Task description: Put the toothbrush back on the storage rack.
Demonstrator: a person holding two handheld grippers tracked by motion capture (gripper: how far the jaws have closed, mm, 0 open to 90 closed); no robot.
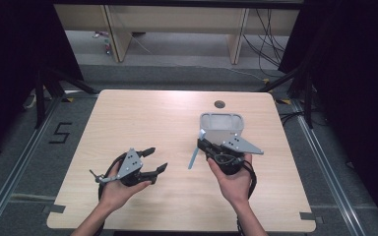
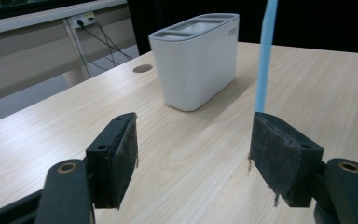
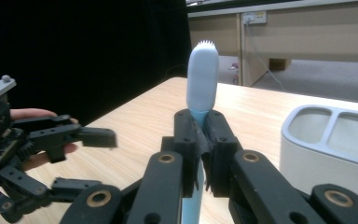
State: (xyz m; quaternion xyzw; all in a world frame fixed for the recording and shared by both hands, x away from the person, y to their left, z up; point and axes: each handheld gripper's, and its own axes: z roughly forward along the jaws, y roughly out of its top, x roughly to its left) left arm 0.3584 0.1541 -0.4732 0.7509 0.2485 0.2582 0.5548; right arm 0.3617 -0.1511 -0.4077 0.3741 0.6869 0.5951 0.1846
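My right gripper (image 1: 203, 145) is shut on a light blue toothbrush (image 1: 194, 156). In the right gripper view the brush head (image 3: 203, 79) stands upright above the closed jaws (image 3: 199, 125). A white two-compartment holder (image 1: 221, 123) stands on the table just beyond that gripper; the compartments that show hold nothing. My left gripper (image 1: 158, 158) is at the table's near left, open, with nothing between its fingers. In the left gripper view its jaws (image 2: 193, 154) point at the holder (image 2: 196, 60), and the blue handle (image 2: 265, 56) rises behind the right pad (image 2: 279, 158). The left gripper (image 3: 93, 161) also shows in the right gripper view, at lower left.
The light wooden table (image 1: 142, 118) has a round cable hole (image 1: 219, 104) near its far edge. Beyond it stand wooden desk legs (image 1: 118, 34) and loose cables (image 1: 268, 44) on the floor. Dark curtains flank both sides.
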